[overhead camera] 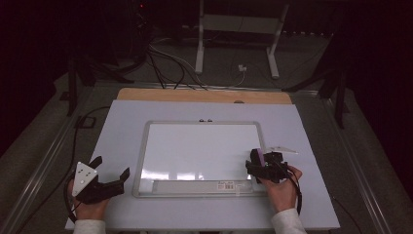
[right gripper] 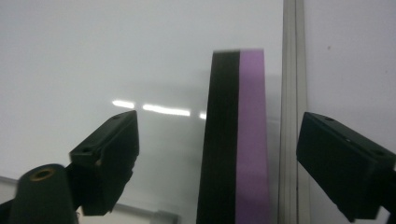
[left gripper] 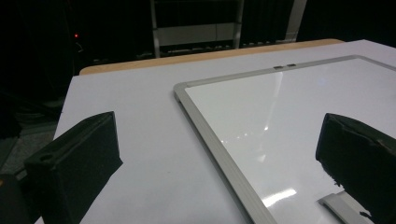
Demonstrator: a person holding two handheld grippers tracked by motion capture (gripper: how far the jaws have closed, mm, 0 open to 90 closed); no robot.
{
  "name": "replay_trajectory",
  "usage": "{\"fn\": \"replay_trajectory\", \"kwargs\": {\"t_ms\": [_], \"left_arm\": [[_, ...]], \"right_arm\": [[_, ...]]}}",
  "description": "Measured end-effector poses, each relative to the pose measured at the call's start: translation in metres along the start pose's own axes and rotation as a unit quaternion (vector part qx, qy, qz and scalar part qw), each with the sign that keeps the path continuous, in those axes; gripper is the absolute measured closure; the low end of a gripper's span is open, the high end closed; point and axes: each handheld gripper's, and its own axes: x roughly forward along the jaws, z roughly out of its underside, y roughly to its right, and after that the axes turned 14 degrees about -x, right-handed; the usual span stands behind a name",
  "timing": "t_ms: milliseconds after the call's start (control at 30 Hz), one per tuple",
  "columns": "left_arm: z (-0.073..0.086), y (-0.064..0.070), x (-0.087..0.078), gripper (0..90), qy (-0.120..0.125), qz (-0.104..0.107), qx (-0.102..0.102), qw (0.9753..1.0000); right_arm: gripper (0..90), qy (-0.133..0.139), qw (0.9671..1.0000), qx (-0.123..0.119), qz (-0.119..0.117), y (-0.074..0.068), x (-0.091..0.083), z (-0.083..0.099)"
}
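Half done, I judge: whiteboard [overhead camera: 199, 151] looks clean, my right tongs [right gripper: 217, 154] spread around the purple-backed eraser [right gripper: 236, 140] upright at its right edge; left tongs [overhead camera: 111, 174] gape, idle on the bench [overhead camera: 122, 122].

left gripper [overhead camera: 113, 171] low near the front edge, jaws wide apart, right gripper [overhead camera: 258, 165] jaws spread too, both hand-held

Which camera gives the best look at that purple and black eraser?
The right gripper view: the eraser stands on edge between the open jaws, its purple and black layers both plain. In the high view it is small, by the right hand-held gripper at the whiteboard's right edge.
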Motion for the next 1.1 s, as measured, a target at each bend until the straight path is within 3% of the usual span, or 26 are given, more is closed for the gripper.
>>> {"fn": "replay_trajectory", "kwargs": {"t_ms": [67, 233, 367, 667, 933, 1033, 1100], "left_arm": [[0.0, 0.0, 0.0, 0.7, 0.0, 0.0, 0.0, 1.0], [0.0, 0.0, 0.0, 0.7, 0.0, 0.0, -0.001, 1.0], [-0.001, 0.0, 0.0, 0.7, 0.001, 0.0, 0.0, 1.0], [-0.001, -0.001, 0.0, 0.7, 0.002, -0.006, -0.003, 1.0], [-0.002, -0.002, -0.001, 0.7, 0.006, -0.014, -0.009, 0.9998], [-0.003, -0.003, -0.002, 0.7, 0.008, -0.014, -0.01, 0.9998], [-0.003, -0.003, -0.003, 0.7, 0.01, -0.013, -0.013, 0.9998]], "right_arm": [[8.1, 0.024, 0.9996, 0.0, -0.014, 0.003, -0.003, -0.001], [2.9, 0.076, 0.9966, -0.024, -0.023, 0.011, -0.009, -0.004], [2.0, 0.13, 0.9894, -0.059, -0.026, 0.021, -0.015, -0.001], [1.2, 0.165, 0.9823, -0.085, -0.026, 0.046, -0.028, 0.014], [1.2, 0.201, 0.9719, -0.119, -0.026, 0.054, -0.04, 0.028], [1.2, 0.229, 0.9652, -0.122, -0.035, 0.058, -0.042, 0.032], [1.2, 0.239, 0.9626, -0.122, -0.038, 0.06, -0.044, 0.035]]}}
